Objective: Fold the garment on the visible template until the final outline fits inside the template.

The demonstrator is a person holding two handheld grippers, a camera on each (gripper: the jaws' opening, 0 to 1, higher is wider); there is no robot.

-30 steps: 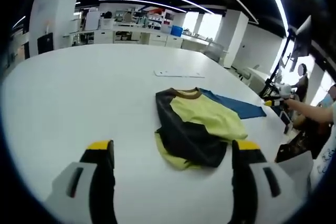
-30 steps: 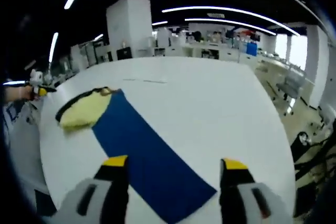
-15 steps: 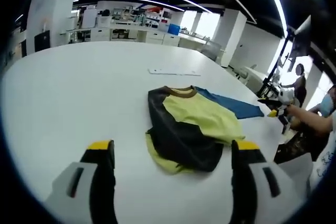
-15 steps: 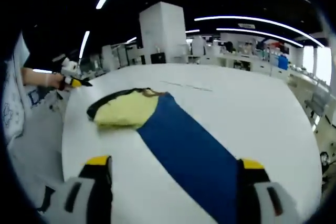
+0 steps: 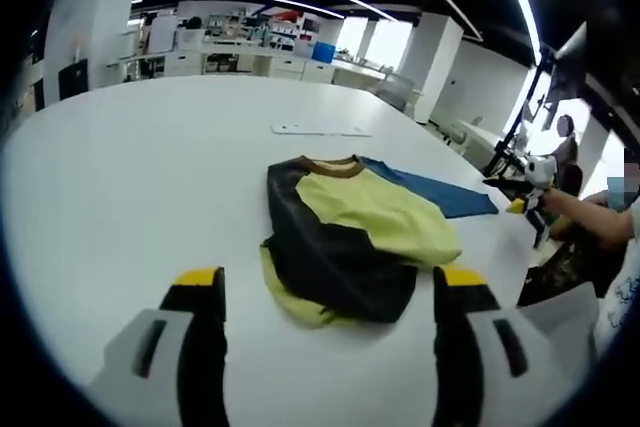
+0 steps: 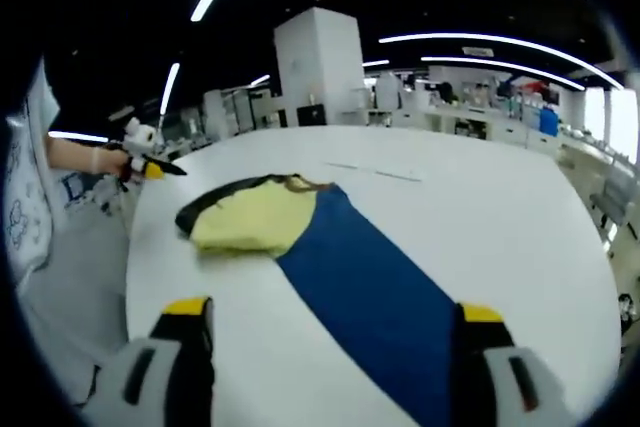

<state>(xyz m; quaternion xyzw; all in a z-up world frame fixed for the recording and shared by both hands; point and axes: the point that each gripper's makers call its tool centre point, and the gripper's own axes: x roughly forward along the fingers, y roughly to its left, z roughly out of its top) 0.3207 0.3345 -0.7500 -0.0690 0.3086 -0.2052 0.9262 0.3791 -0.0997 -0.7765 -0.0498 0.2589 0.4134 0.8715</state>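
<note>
- Left gripper view: left tongs (image 5: 325, 292) spread wide, empty. Yellow-and-black shirt (image 5: 345, 237) lies bunched on the white table (image 5: 120, 177), ahead between the jaws, one end over the blue template (image 5: 440, 197). Risk: bunched layers grabbed together give a crooked fold overhanging the template.
- Right gripper view: right tongs (image 6: 325, 322) spread wide, empty. Shirt (image 6: 245, 222) sits at the template's (image 6: 380, 297) far end, well ahead, left of centre.

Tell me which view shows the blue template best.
The right gripper view: the blue template runs long and mostly bare across the white table, its far end meeting the yellow and black garment. The left gripper view gives just a strip of it behind the garment.
</note>
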